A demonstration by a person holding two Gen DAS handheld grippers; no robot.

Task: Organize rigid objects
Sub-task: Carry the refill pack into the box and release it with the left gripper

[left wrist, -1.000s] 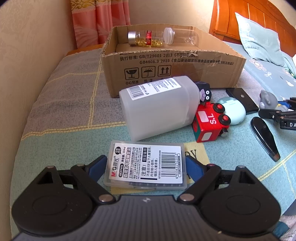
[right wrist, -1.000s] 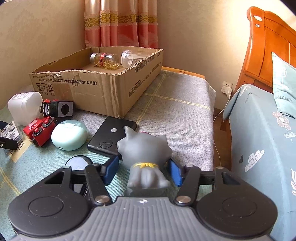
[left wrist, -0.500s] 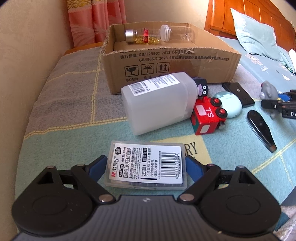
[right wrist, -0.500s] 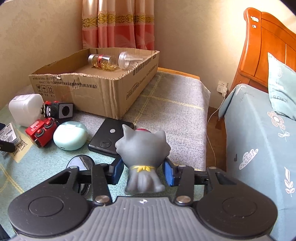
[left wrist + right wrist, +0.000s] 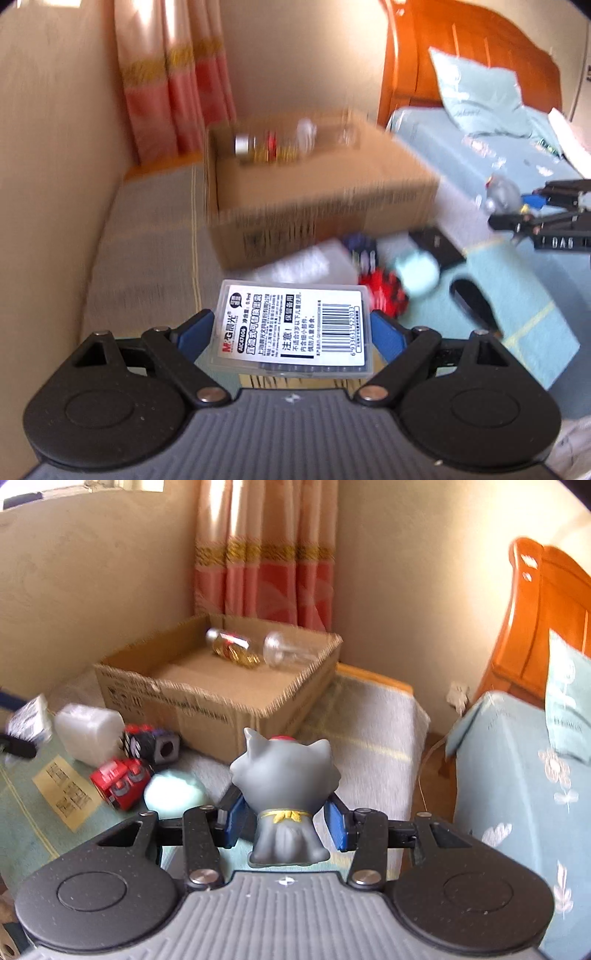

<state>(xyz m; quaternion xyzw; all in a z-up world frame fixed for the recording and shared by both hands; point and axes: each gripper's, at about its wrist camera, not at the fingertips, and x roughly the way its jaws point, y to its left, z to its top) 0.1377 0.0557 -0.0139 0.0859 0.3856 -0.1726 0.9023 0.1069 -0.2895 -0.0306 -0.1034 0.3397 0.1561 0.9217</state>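
My left gripper (image 5: pixel 291 332) is shut on a flat clear plastic case with a white barcode label (image 5: pixel 293 326) and holds it up above the bed. My right gripper (image 5: pixel 286 821) is shut on a grey cat figurine (image 5: pixel 282 786), lifted off the bed; it also shows at the right of the left wrist view (image 5: pixel 504 194). An open cardboard box (image 5: pixel 221 698) stands ahead of both, with a bottle of yellow capsules (image 5: pixel 232 650) and a clear empty bottle (image 5: pixel 284 651) lying inside. The left wrist view is motion blurred.
In front of the box lie a white plastic jar (image 5: pixel 90 734), a red toy car (image 5: pixel 118 781), a black cube toy (image 5: pixel 155 744), a mint-green case (image 5: pixel 175 794), a black flat device (image 5: pixel 436 243) and a black oval piece (image 5: pixel 474 301). Wooden headboard and pillow are at right.
Both grippers have risen with their objects and moved toward the cardboard box. The right gripper's jaws have closed tighter on the cat figurine. The items on the bed have not moved.
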